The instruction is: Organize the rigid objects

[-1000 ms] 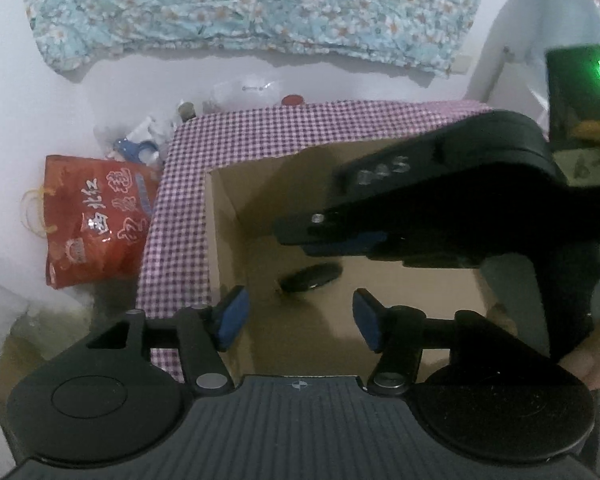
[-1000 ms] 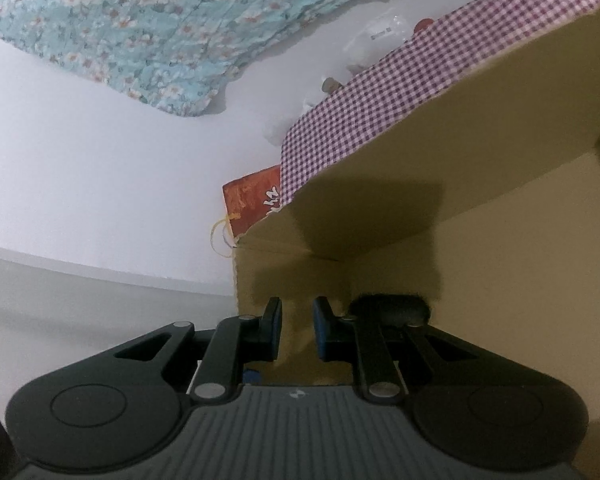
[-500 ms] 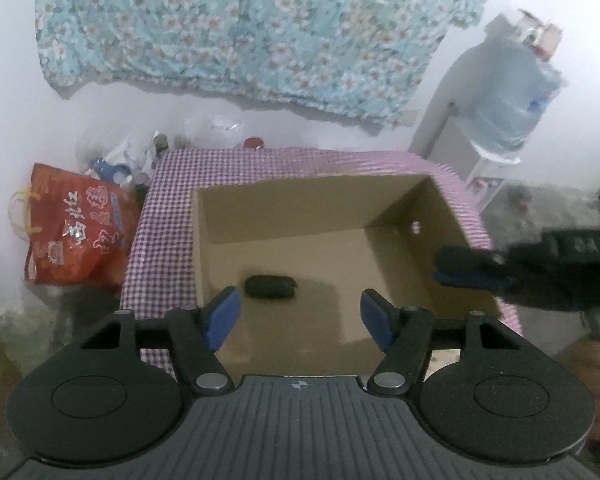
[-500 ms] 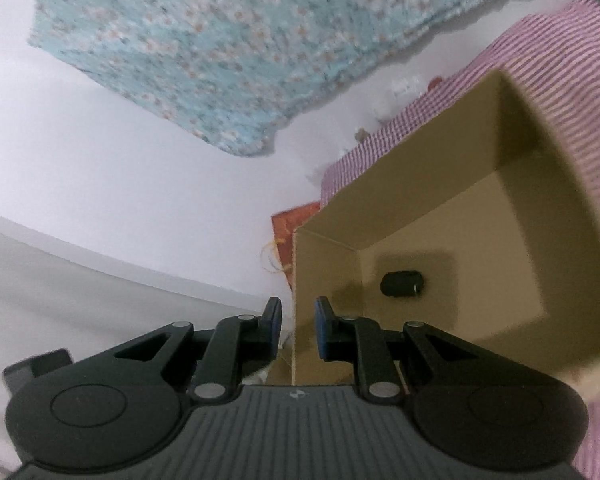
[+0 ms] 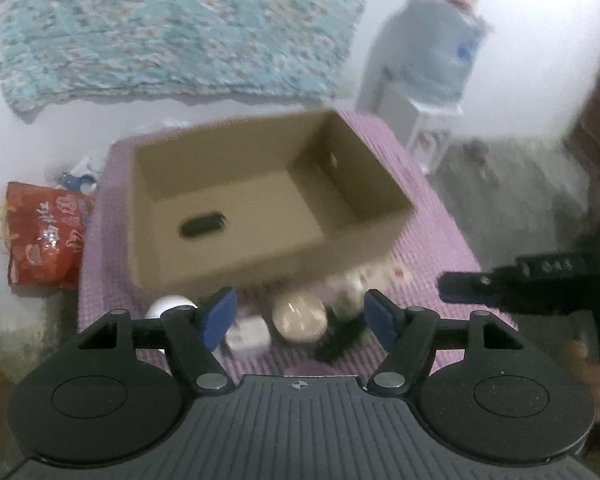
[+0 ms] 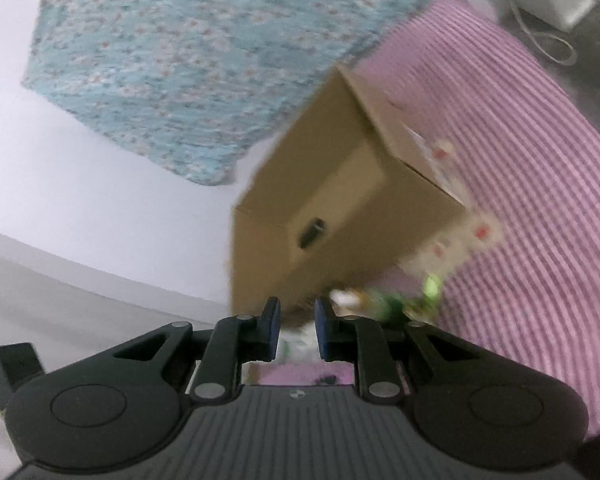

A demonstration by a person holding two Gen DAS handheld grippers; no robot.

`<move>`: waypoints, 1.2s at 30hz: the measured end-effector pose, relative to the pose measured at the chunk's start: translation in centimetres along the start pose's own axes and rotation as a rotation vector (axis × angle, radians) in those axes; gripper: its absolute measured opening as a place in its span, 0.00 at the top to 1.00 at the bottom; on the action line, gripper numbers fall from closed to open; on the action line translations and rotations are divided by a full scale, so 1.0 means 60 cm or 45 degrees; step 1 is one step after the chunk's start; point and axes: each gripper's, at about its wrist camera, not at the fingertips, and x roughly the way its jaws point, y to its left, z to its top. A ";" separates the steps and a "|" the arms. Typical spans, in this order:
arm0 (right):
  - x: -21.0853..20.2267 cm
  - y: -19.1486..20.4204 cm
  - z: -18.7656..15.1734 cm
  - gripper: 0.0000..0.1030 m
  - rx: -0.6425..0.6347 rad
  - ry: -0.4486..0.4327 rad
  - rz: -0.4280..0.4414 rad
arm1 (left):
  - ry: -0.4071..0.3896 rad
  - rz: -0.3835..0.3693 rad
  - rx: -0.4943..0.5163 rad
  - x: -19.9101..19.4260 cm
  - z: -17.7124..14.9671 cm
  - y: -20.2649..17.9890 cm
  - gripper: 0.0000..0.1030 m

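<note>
We look down from the left wrist on an open cardboard box point(image 5: 352, 184) that sits on the counter point(image 5: 436, 240), which is covered in a purple checked cloth. Inside the box, toward its nine o'clock side, a small dark oblong object point(image 5: 202, 224) lies flat on the floor of the box; its long axis runs roughly from nine to three o'clock in this view, tilted slightly up at the three o'clock end. The blur hides what it is. From the right wrist we see the same dark object point(image 6: 313, 232) in the box point(image 6: 340, 216), well apart from both claws.

Our left claw point(image 5: 300, 320) hangs over the near edge of the counter with its jaws opening and nothing between the blue pads. Below it, in front of the box, lie loose things: a white rounded object point(image 5: 168, 304) at eight o'clock, a small white box point(image 5: 249, 334), a round beige lid-like object point(image 5: 299, 317), and a black item point(image 5: 342, 344) beside it, all blurred.

Our right claw point(image 6: 296, 326) stands narrow, with only a thin gap between its pads and nothing gripped. In the left view it point(image 5: 456, 286) juts in from three o'clock, off the counter's edge.

A floral blue cloth point(image 5: 172, 28) hangs on the wall at twelve o'clock, a red bag point(image 5: 44, 236) sits at nine o'clock, and a water dispenser point(image 5: 440, 64) stands at one o'clock.
</note>
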 end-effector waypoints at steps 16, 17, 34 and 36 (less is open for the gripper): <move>0.107 -0.116 -0.049 0.80 0.253 0.091 -0.003 | 0.184 0.048 0.268 0.189 -0.083 -0.088 0.56; 0.115 -0.120 -0.050 0.80 0.267 0.098 -0.005 | 0.193 0.048 0.272 0.197 -0.084 -0.089 0.58; 0.138 -0.169 -0.044 0.80 0.369 0.059 -0.013 | 0.332 -0.071 0.237 0.264 -0.072 -0.092 0.78; 0.134 -0.174 -0.042 0.80 0.370 0.049 -0.024 | 0.333 -0.076 0.238 0.269 -0.071 -0.099 0.78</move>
